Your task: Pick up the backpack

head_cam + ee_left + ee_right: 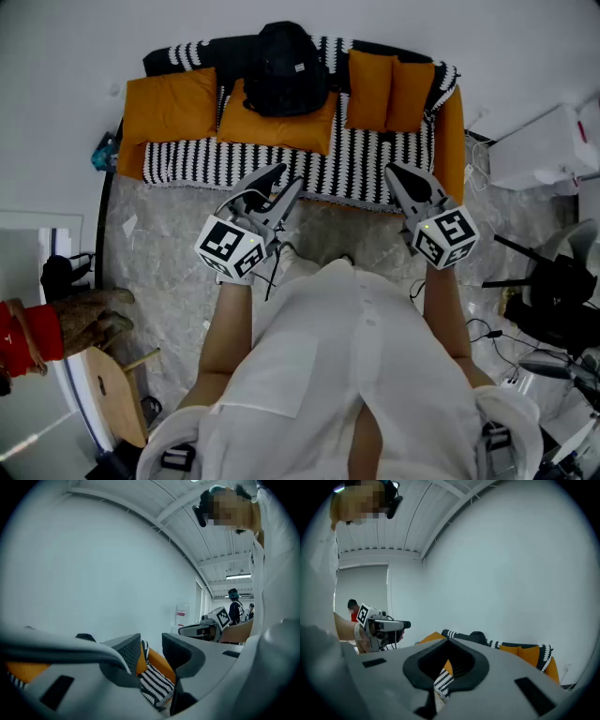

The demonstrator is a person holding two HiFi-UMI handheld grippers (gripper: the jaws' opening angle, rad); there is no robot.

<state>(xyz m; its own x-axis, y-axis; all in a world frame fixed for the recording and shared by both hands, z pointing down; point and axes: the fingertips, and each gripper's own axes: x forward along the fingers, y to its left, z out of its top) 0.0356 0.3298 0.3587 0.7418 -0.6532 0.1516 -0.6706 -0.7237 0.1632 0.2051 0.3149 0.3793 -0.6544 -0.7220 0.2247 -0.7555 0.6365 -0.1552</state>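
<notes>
A black backpack (pixel 284 67) rests against the backrest in the middle of a sofa (pixel 197 161) that has a black-and-white striped cover and orange cushions (pixel 169 105). Both grippers hang over the floor in front of the sofa, well short of the backpack. My left gripper (pixel 286 180) points at the seat's front edge, open, with nothing between its jaws; in the left gripper view (pixel 151 645) only striped cover shows in the gap. My right gripper (pixel 399 172) is shut and empty. The right gripper view (pixel 449 641) shows the backpack (pixel 477 637) as a dark lump beyond the jaws.
A white appliance (pixel 546 145) and a black chair frame (pixel 553 286) stand at the right, with cables on the floor. A wooden stool (pixel 114 394) and a person in red (pixel 28 339) are at the lower left. Other people (pixel 234 605) stand far off.
</notes>
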